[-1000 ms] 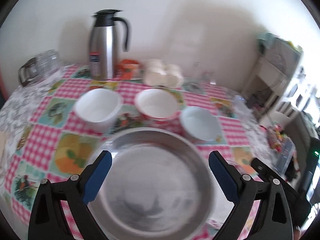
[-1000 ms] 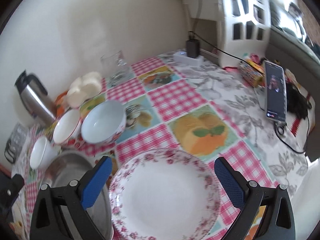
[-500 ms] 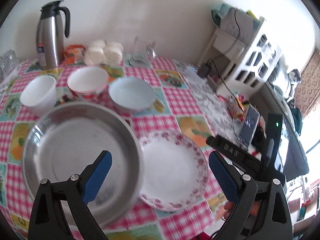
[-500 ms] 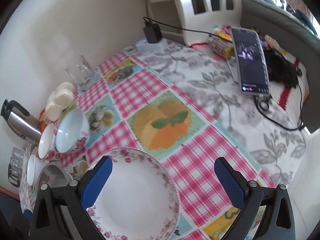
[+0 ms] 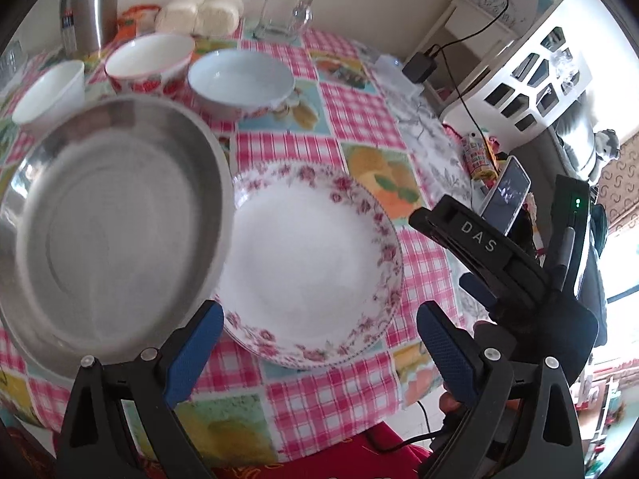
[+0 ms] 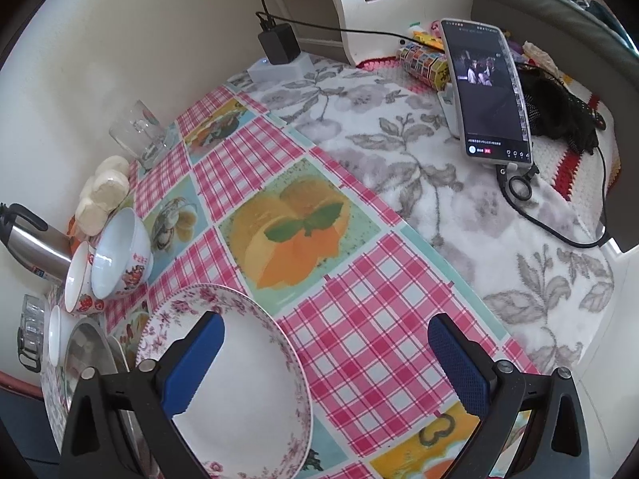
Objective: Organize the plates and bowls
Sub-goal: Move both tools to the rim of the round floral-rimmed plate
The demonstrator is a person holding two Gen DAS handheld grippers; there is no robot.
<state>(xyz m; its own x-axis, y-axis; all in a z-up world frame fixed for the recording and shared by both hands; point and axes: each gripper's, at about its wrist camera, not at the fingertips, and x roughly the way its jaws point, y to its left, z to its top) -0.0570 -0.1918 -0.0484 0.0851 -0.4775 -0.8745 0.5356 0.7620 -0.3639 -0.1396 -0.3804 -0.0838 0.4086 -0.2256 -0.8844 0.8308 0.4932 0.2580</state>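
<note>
A white plate with a pink floral rim [image 5: 311, 263] lies on the checked tablecloth, its left edge under a large steel plate [image 5: 108, 219]. Behind them stand three bowls in a row: a pale blue bowl [image 5: 239, 80], a red-patterned bowl [image 5: 149, 60] and a plain white bowl [image 5: 50, 90]. My left gripper [image 5: 315, 353] is open and empty, hovering over the floral plate's near rim. My right gripper [image 6: 325, 363] is open and empty, its left finger over the floral plate [image 6: 239, 391]. It shows in the left wrist view [image 5: 479, 247] to the right of the plate.
A steel thermos [image 5: 90, 4], white round buns [image 5: 199, 14] and a glass jug [image 5: 283, 16] stand at the back. A phone [image 6: 487, 88] with a cable, a charger [image 6: 279, 46] and a white shelf unit [image 5: 515, 76] are on the right side.
The left wrist view has swung right and dropped closer, bringing the floral plate under my left gripper. My right gripper has shifted right, so the plate now lies at its left finger.
</note>
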